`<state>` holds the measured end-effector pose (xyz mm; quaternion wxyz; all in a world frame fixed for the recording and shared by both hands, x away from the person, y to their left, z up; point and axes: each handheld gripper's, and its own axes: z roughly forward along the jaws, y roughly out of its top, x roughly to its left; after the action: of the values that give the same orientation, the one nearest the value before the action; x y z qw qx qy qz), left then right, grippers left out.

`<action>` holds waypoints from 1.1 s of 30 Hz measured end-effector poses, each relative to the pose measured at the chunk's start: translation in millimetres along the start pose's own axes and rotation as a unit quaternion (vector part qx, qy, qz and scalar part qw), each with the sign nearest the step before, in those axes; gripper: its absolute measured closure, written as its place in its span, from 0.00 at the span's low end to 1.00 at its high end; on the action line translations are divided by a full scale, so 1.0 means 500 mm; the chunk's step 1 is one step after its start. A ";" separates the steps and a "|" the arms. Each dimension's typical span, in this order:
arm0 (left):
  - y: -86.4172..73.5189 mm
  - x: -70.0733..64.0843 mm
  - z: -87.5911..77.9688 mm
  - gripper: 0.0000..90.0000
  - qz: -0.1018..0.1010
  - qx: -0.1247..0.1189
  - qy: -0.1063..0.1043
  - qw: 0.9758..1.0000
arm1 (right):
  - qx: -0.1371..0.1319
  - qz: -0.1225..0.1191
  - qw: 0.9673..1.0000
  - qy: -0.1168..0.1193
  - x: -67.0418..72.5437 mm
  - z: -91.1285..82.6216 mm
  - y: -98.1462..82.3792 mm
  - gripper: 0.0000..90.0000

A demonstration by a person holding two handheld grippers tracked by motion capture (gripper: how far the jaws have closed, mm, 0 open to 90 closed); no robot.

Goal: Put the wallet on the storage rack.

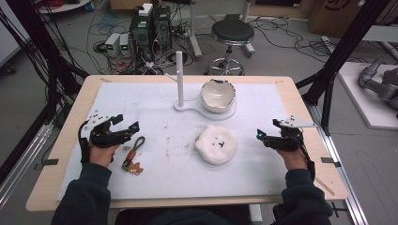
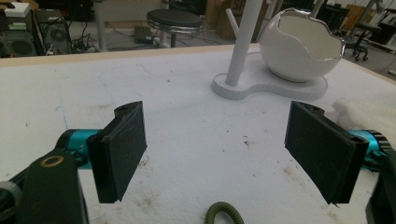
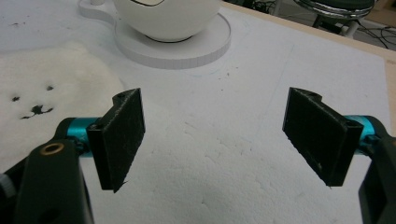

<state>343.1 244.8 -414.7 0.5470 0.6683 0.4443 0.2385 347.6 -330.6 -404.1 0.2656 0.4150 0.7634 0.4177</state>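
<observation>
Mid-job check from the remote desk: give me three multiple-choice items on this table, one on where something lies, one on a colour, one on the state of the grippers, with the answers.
1. Where does the green cord loop lie?
A. Beside the left gripper
B. Inside the egg-shaped bowl
C. On top of the fluffy pad

2. What colour is the fluffy pad?
A. Red
B. White
C. Black

3. How do the jaws of the two grippers stand?
A. Both shut on the cord
B. Left shut, right open
C. Both open, nothing between them

Answers:
1 A, the high view shows the loop on the white mat just right of the left gripper.
2 B, it is white with small dark marks.
3 C, both gripper views show wide gaps over bare mat, also for the right gripper.
</observation>
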 end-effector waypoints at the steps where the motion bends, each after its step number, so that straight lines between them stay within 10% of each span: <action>1: -0.002 0.001 0.004 0.23 -0.003 0.010 -0.001 1.000 | 0.000 0.001 1.000 0.001 -0.001 0.000 0.000 0.24; 19: -0.005 -0.003 0.011 0.23 0.006 0.028 -0.005 1.000 | -0.001 0.017 1.000 0.016 0.003 0.003 0.002 0.24; 33: -0.003 -0.021 0.018 0.25 0.014 0.028 -0.025 0.999 | 0.031 -0.008 0.995 0.092 0.075 0.084 0.029 0.28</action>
<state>344.7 231.2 -417.2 0.5356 0.6950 0.4277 0.2173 365.9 -276.5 -415.4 0.1852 0.3765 0.8005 0.4280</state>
